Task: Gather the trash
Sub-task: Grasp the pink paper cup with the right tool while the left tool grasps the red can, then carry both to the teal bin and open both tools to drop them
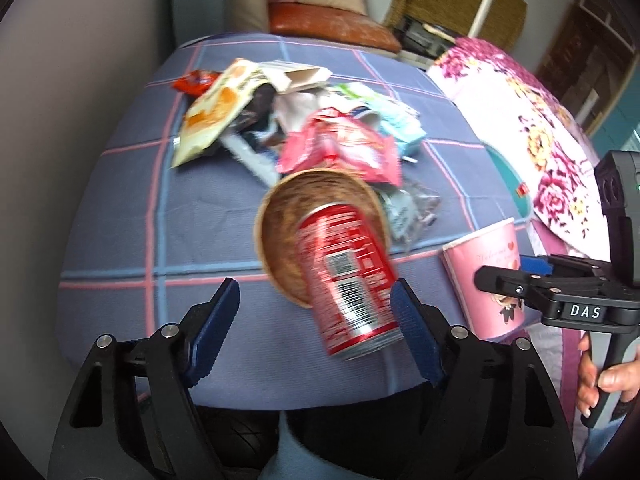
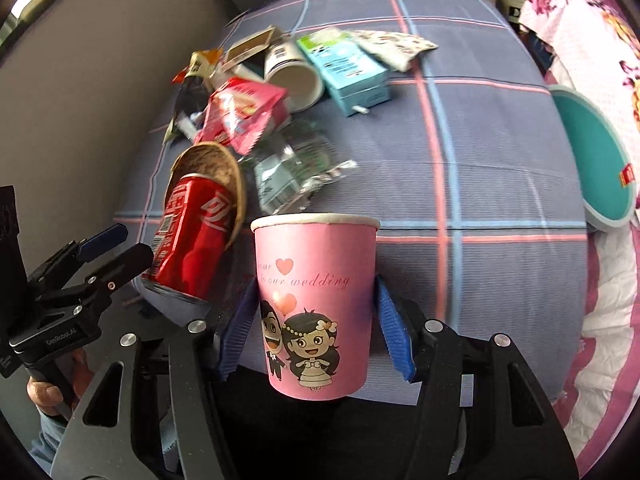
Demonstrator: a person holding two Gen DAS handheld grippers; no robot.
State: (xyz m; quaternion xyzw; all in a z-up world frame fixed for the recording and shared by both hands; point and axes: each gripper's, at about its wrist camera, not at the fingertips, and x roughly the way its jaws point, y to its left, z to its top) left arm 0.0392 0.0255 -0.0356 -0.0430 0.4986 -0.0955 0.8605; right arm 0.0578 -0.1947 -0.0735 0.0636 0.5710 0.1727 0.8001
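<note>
A red soda can [image 1: 348,280] lies tilted with its top end in a brown bowl [image 1: 280,216] on the blue plaid bedsheet [image 1: 132,208]. My left gripper [image 1: 316,286] is open around the can's lower end. Its right pad [image 1: 412,332] touches the can and its left pad stands well apart. A pink paper cup [image 2: 316,300] with a cartoon wedding couple stands upright between the pads of my right gripper [image 2: 315,284], which is shut on its sides. In the right wrist view the can [image 2: 192,232] and the left gripper [image 2: 120,250] are at the left.
A heap of trash lies behind the bowl: a pink wrapper [image 1: 340,148], a yellow snack bag [image 1: 216,108], a blue carton [image 2: 344,68], a white cup [image 2: 296,76] and a crushed clear bottle [image 2: 296,168]. A floral quilt [image 1: 532,120] and a teal round thing [image 2: 596,160] lie at the right, a wall at the left.
</note>
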